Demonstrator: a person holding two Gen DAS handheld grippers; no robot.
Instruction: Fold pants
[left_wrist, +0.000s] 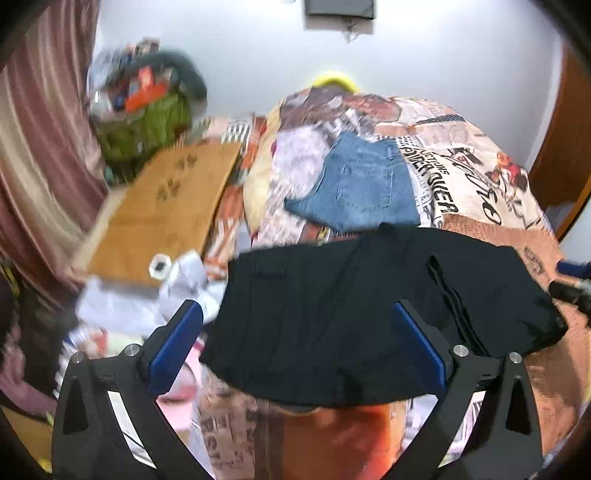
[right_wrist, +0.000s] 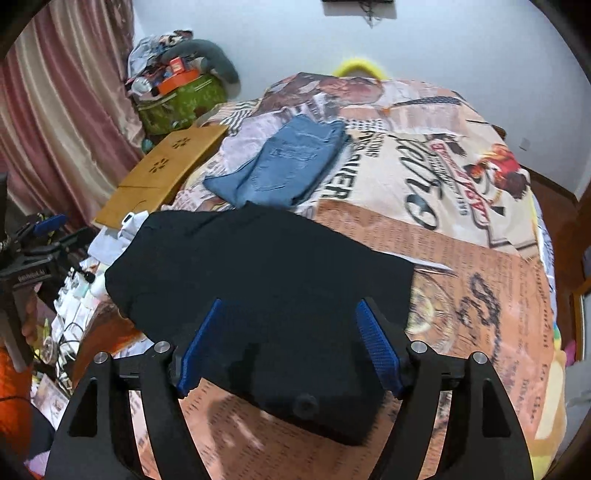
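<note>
Black pants (left_wrist: 369, 306) lie folded in a flat bundle on the printed bedspread (left_wrist: 480, 177); they also show in the right wrist view (right_wrist: 258, 280). My left gripper (left_wrist: 295, 336) is open above the near edge of the bundle, its blue pads wide apart, holding nothing. My right gripper (right_wrist: 291, 347) is open above the near right corner of the black pants, also empty. Its tip shows at the right edge of the left wrist view (left_wrist: 570, 280). Folded blue jeans (left_wrist: 358, 184) lie farther back on the bed, also in the right wrist view (right_wrist: 284, 162).
A wooden board (right_wrist: 166, 166) lies at the bed's left side. A green bag with clutter (right_wrist: 177, 99) stands by the pink curtain (right_wrist: 55, 110). White papers and small items (left_wrist: 147, 295) lie left of the pants. The bedspread (right_wrist: 461, 206) is bare to the right.
</note>
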